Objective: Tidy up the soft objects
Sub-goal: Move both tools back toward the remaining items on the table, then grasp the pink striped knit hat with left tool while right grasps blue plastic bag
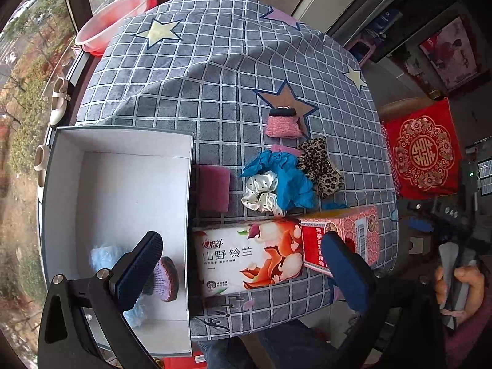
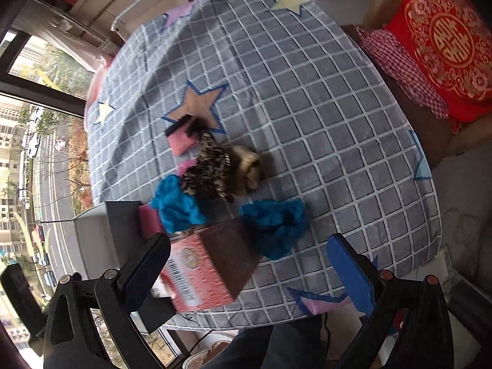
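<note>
Both our tools spread, empty: left tool point(image 1: 246, 264) over white box point(image 1: 123, 141); soft pile point(image 1: 286, 178) at 1 o'clock; right tool point(image 2: 255, 264) above tabletop point(image 2: 338, 123).

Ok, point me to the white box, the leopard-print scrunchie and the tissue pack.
white box point(image 1: 129, 190), left wrist view, on its bare inner floor.
leopard-print scrunchie point(image 1: 323, 169), left wrist view, on the middle of its fabric.
tissue pack point(image 1: 246, 258), left wrist view, on its printed top face.
</note>
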